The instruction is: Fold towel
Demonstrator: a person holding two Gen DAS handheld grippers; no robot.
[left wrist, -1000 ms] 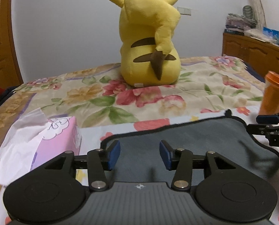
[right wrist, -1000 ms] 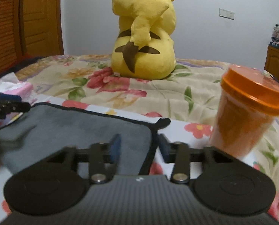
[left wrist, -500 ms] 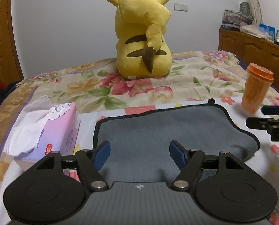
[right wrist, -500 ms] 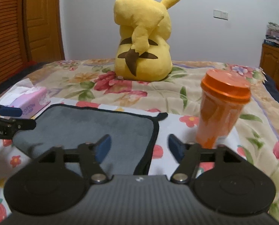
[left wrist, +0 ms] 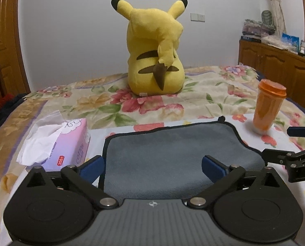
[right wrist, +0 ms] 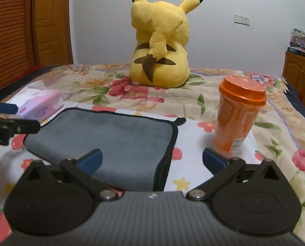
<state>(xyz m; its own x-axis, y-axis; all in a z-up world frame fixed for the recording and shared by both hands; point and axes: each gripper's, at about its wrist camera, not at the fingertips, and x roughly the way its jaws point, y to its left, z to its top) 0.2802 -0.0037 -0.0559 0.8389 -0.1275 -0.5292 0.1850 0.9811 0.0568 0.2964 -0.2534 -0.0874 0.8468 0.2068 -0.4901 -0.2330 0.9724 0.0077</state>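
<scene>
A grey towel with black edging lies folded flat on the flowered bedspread; it also shows in the right wrist view. My left gripper is open and empty, held above the towel's near edge. My right gripper is open and empty, above the towel's right edge. Each gripper shows at the edge of the other's view: the right one in the left wrist view, the left one in the right wrist view.
A pink tissue box sits left of the towel. An orange lidded cup stands right of it. A yellow Pikachu plush sits further back on the bed. A wooden cabinet stands at the right.
Both grippers have opened wide and pulled back and up from the towel. The towel now lies flat on the bed.
</scene>
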